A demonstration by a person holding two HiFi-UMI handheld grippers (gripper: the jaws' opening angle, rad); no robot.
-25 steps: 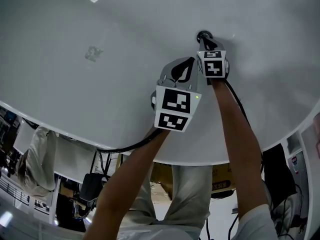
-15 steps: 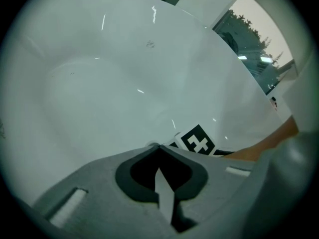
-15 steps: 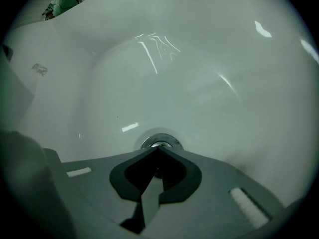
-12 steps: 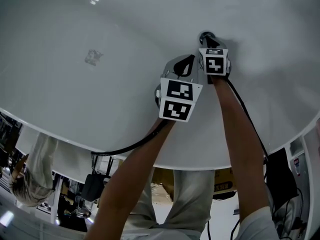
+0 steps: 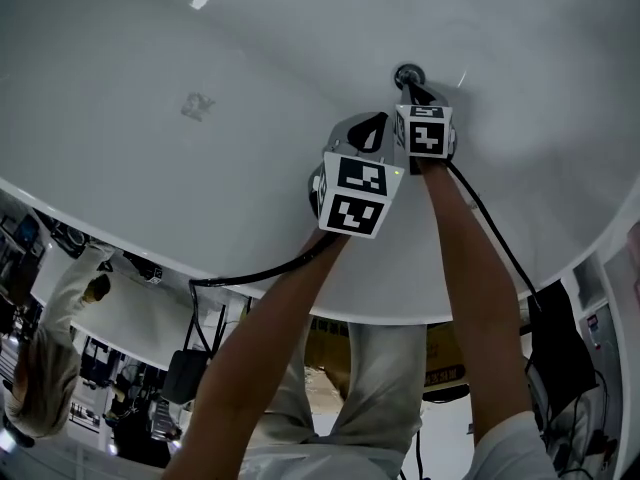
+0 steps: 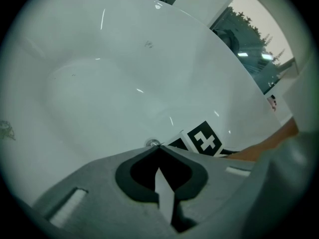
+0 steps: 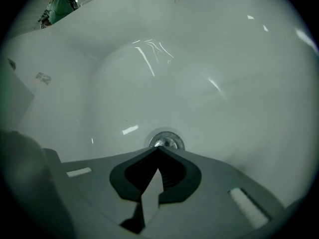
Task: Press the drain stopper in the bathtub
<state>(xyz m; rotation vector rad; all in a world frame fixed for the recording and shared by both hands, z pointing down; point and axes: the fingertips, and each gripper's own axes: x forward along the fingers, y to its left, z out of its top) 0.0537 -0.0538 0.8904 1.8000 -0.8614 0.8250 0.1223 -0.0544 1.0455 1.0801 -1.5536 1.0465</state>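
The round chrome drain stopper [image 5: 408, 73] sits in the white bathtub [image 5: 200, 168] floor. My right gripper [image 5: 413, 90] is shut, and its tips point at the stopper's near edge. In the right gripper view the stopper [image 7: 166, 141] lies just beyond the closed tips of the right gripper [image 7: 159, 149]; I cannot tell if they touch. My left gripper [image 5: 370, 126] hovers beside and behind the right one, shut and holding nothing. In the left gripper view the left gripper [image 6: 158, 147] has the stopper [image 6: 152, 143] peeking over its tips, next to the right gripper's marker cube [image 6: 202, 138].
The tub's curved rim [image 5: 150, 253] runs across the lower part of the head view, with black cables [image 5: 250, 278] hanging over it. A small grey mark [image 5: 197, 105] is on the tub wall. A person [image 5: 60, 358] stands outside the tub at left.
My left gripper has moved a little up toward the drain, closer to the right one. The right gripper has stayed at the stopper.
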